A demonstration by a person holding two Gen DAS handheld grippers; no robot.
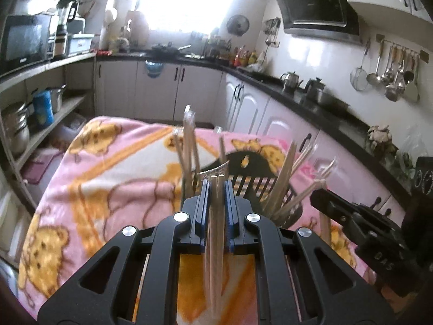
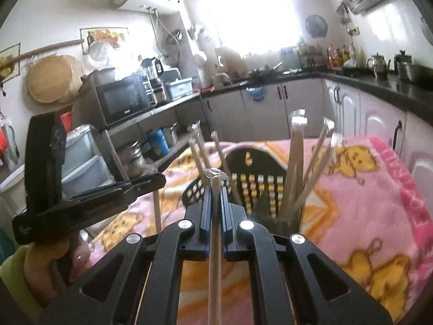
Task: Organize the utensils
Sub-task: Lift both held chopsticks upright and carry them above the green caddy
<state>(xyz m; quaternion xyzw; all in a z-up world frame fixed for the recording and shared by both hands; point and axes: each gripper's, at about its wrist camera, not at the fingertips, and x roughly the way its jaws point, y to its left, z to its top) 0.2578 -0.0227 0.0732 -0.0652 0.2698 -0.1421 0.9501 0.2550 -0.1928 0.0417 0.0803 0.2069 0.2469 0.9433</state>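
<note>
My left gripper is shut on a small bundle of pale chopsticks that runs back between its blue pads. Just beyond it, a black slotted utensil holder stands on the pink bear blanket, with several chopsticks upright in it. At the right edge of that view, my right gripper is seen from the side. In the right wrist view, the right gripper is shut on a single chopstick, close in front of the holder. The left gripper is at the left, with a stick hanging below it.
The blanket covers a table in a kitchen. White cabinets under a dark counter run behind and to the right. A shelf unit with a microwave and pots stands at the left. Ladles hang on the wall rail.
</note>
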